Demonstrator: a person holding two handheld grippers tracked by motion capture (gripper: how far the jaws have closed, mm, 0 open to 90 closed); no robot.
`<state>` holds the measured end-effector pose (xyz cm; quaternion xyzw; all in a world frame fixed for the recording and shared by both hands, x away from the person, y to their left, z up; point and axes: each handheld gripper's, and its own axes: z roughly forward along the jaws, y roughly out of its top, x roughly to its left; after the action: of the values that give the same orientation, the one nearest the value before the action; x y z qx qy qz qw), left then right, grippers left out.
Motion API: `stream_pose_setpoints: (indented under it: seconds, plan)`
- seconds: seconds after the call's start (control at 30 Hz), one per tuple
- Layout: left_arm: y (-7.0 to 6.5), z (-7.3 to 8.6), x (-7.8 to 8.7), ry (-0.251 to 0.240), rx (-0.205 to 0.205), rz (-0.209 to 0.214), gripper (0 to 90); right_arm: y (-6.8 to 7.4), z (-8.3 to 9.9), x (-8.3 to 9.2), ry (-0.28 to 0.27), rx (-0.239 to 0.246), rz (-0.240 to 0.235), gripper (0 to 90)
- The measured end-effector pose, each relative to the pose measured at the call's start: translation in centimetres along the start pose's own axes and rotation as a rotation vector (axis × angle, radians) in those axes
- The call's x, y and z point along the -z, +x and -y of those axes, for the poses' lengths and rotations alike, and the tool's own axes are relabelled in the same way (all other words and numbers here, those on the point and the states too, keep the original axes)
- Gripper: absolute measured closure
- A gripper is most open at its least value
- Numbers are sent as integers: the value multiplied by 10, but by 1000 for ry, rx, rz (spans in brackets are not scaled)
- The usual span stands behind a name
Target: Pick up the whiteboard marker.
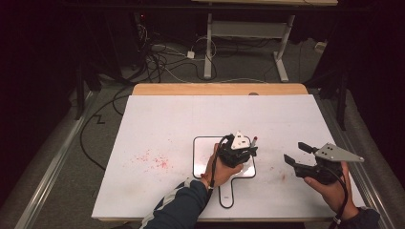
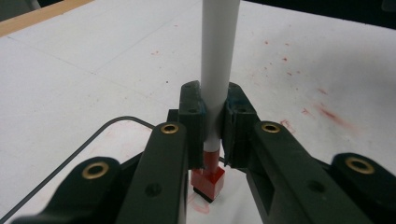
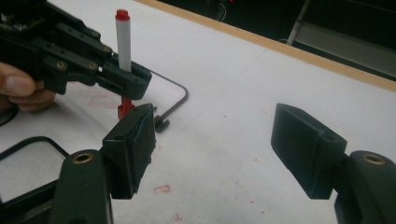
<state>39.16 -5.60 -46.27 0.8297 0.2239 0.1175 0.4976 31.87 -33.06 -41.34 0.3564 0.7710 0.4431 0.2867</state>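
One table [image 1: 157, 124] with a white top carries everything. Two tongs are at work above it: the left tongs [image 1: 239, 150], each held by one hand, and the right tongs [image 1: 301, 155]; two hands in all, the left hand [image 1: 220, 169] and the right hand [image 1: 332, 191]. One marker [image 2: 217, 70], white-barrelled with a red tip, stands upright in the left tongs. One small whiteboard [image 1: 203, 157] with a dark border and a handle lies on the table. One grey three-cornered plate [image 1: 340, 153] tops the right tongs. Red smudges [image 1: 155, 160] on the tabletop are scattered in too many specks to count. Beyond the table, one second table frame [image 1: 248, 33] stands on the floor, with several cables [image 1: 162, 59].
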Motion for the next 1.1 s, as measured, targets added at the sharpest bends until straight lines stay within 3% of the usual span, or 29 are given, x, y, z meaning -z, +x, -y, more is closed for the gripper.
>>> stream_pose_setpoints:
  seconds: [0.17,0.3,0.37,0.53,0.9,0.97,1.03,1.07,1.1]
  plan:
    - [4,4,8,13,-30,10,785,5,0,-1,6,45,-4,305]
    - [9,9,18,21,-24,10,786,10,-1,-2,16,83,-5,302]
    - [16,15,28,21,7,0,786,12,-1,-3,21,90,-12,302]
    - [22,21,39,28,9,-19,786,15,-2,-5,27,103,-11,299]
    - [35,33,69,73,-28,-29,787,18,0,-8,46,125,-18,296]
    - [37,38,76,62,13,-30,787,18,0,-8,46,124,-18,295]
    - [38,40,78,56,20,-33,787,18,0,-8,44,123,-19,294]
    - [45,43,87,82,-24,-46,787,18,0,-8,45,123,-19,294]
    - [47,45,90,83,-26,-47,787,18,1,-8,48,125,-16,293]
